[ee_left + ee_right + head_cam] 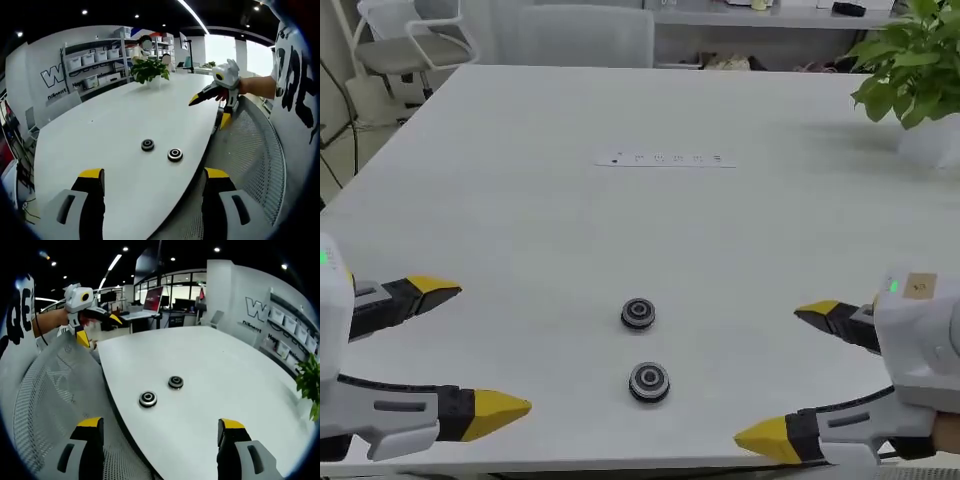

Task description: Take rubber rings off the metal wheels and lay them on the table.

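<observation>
Head view puts both of our grippers low over the white surface (520, 220), on our side of the socket strip (665, 159) set flush into it. We hold the left gripper (495, 348) spread wide, its yellow-tipped jaws well apart and pinching nothing. The right gripper (765, 375) is spread just as wide and is equally empty.

Between them, nearer to us than the socket strip, two small metal wheels lie flat on the surface. The far wheel (638, 313) sits closer to the strip, and the near wheel (649, 382) lies just beyond it toward us, near it but not touching. We can see dark rubber rings (633, 383) seated around both wheels. Neither gripper touches a wheel.

A potted plant (910, 60) stands well to the right of the strip. An office chair (410, 40) sits past the strip to the left, off the surface.
</observation>
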